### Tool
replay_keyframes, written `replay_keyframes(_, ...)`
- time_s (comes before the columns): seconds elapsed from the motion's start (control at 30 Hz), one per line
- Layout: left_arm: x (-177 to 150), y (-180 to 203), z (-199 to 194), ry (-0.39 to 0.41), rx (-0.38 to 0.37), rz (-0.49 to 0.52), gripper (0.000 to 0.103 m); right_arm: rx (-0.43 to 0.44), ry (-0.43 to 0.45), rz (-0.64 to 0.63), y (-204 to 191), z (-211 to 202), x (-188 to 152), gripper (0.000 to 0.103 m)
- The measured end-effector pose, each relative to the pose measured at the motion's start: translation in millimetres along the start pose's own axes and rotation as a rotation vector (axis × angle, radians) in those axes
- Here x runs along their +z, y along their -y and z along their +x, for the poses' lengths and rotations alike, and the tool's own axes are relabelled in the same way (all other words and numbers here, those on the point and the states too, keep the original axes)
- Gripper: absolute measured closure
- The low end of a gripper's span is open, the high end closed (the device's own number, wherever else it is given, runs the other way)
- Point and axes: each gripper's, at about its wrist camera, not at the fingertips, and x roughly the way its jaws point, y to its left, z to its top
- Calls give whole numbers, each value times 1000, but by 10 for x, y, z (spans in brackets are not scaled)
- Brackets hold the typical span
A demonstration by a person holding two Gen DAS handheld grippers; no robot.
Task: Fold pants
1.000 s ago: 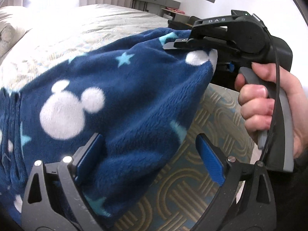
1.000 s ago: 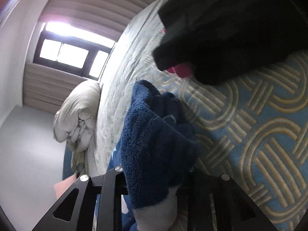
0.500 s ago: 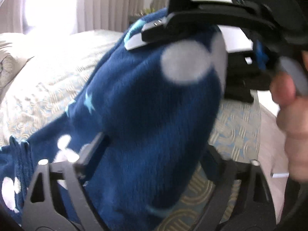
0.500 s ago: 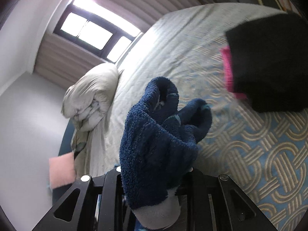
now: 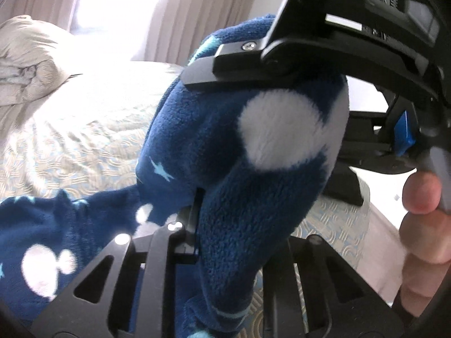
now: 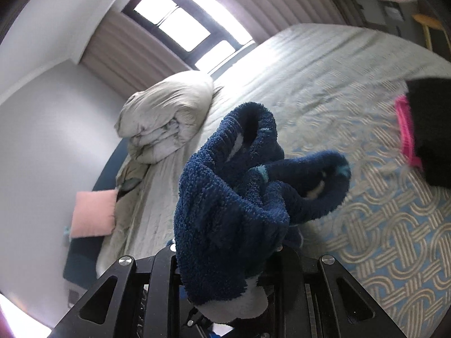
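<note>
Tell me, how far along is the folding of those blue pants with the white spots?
Early on. Done: both claws have taken hold. The left claw has just been closing and now pinches the fleece pants; the right claw grips another bunch of them. In hand: that end is raised off the bed, the rest trailing down. Left: no neat fold shows yet; the cloth needs laying over and smoothing.

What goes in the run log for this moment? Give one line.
left gripper: jaws just closing, shut on pants | right gripper: shut on pants | bed: below
</note>
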Motion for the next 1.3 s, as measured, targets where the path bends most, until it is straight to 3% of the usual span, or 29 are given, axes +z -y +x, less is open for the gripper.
replay_keyframes(0.27,-1,-288,-541,86,3,-94,83,81,-49,-109,-696,233,-95,80)
replay_keyframes(0.47,-95,-583,-863,124,33,-154,83,118,-118,-194,-1169,642,-273,80)
replay_keyframes(0.73,-470,-1196,-1086,133,67,-258,81,138,-233,-257,-1697,1306,-585,80)
replay_keyframes(0.93,-865,-1603,-1241,89,108,-362,76,113,-334,-277,-1894,1843,-979,77)
replay_keyframes(1.03,-1017,-1761,-1267,55,131,-417,66,88,-375,-284,-1908,2093,-1171,77)
replay_keyframes(1.17,-1288,-1955,-1387,-6,117,-490,41,39,-440,-274,-1878,2351,-1407,72)
replay_keyframes(1.23,-1419,-2051,-1570,8,84,-543,33,42,-466,-269,-1865,2429,-1473,62)
replay_keyframes(1.3,-1500,-2116,-1736,15,104,-580,27,51,-474,-277,-1889,2470,-1523,51)
